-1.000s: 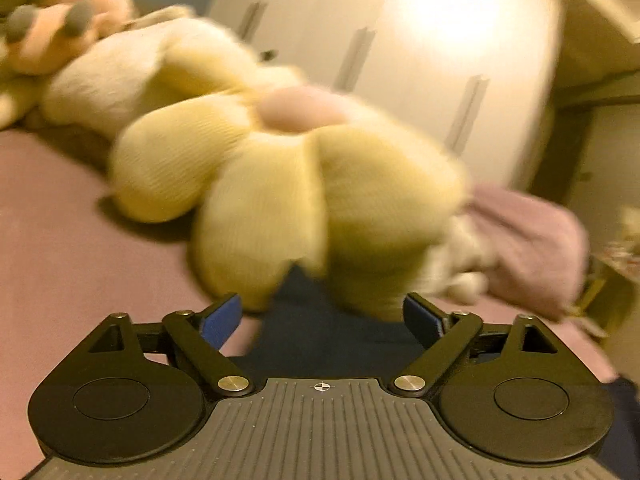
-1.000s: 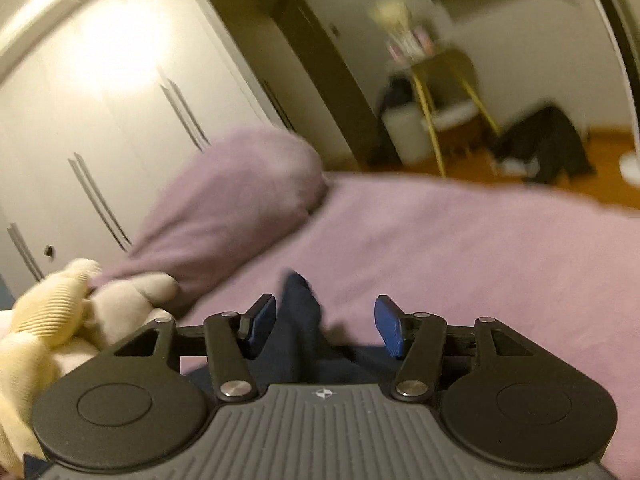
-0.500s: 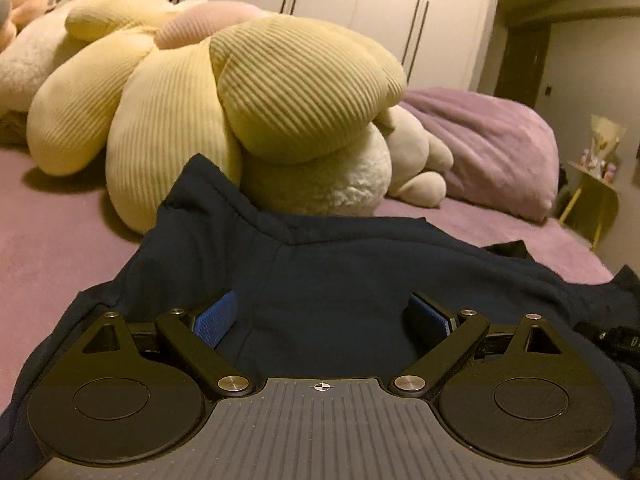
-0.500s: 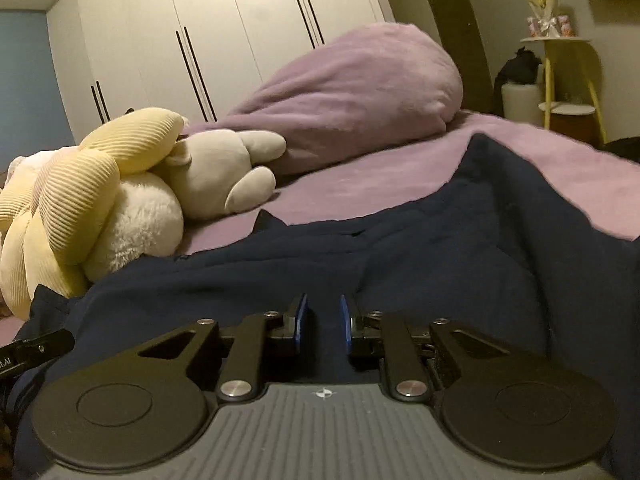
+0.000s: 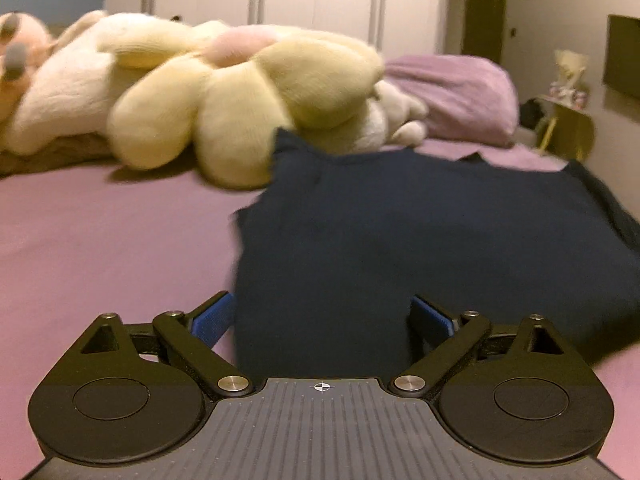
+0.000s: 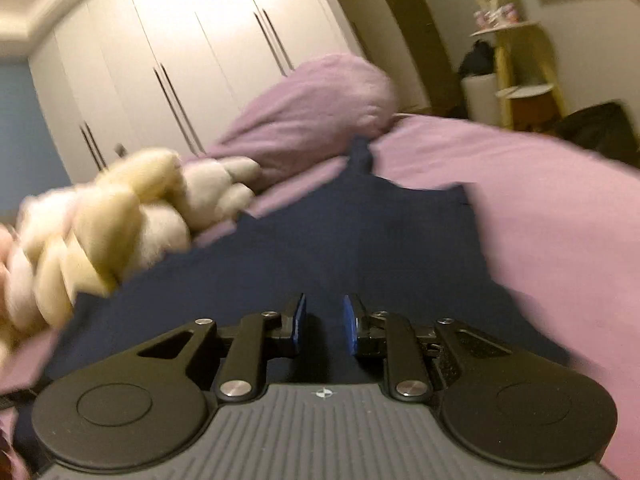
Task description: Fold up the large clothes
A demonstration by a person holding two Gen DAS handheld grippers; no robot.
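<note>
Since half a second ago we have pulled both tools back: the dark navy garment now lies spread on the purple bedspread instead of bunched against the cameras, and our right jaws have parted slightly.

Left gripper: jaws wide apart, holding nothing, with the garment's near edge running between the blue pads. Its left edge runs toward 12 o'clock; bare bedspread lies open from 9 to 11 o'clock.

Right gripper: jaws narrowly parted above the cloth; we cannot tell whether any fabric sits between them. Bare bedspread lies open at 1 to 3 o'clock past the garment's right edge.

The yellow flower plush touches the garment's far left corner at 11 to 12 o'clock. The purple pillow lies beyond the far edge.

Only the right view shows the yellow shelf; only the left view shows the dark wall screen. Both are motion-blurred.
</note>
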